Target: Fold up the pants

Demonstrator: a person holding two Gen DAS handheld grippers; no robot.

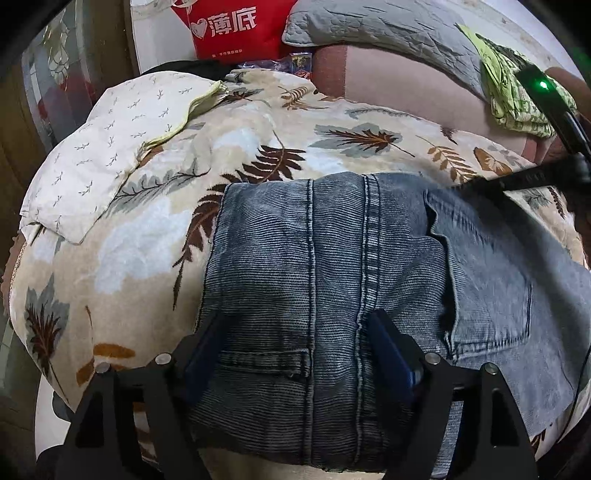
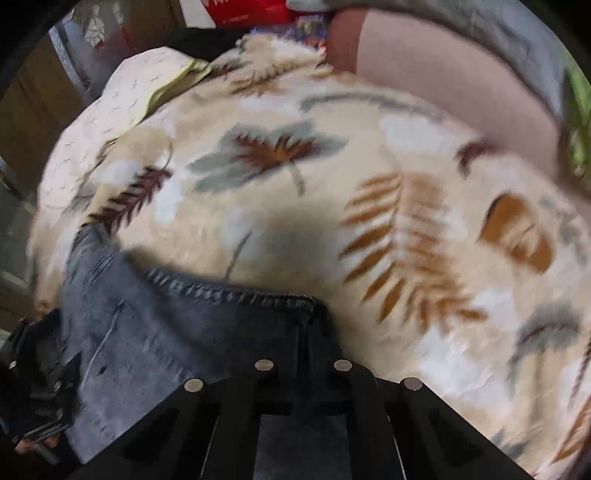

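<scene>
Straddling the folded pants [image 1: 332,280] lengthwise, our left tool [image 1: 291,332] gapes empty while our right tool [image 2: 303,332], fully closed, pinches their far hem.

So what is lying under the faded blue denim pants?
The faded blue denim pants lie on a cream fleece blanket with leaf print. The blanket's part beneath the denim is covered and cannot be seen.

A home bedroom: a bed under a leaf-patterned blanket [image 1: 258,122], a grey quilted pillow [image 1: 369,29] lying beyond that blanket.
</scene>
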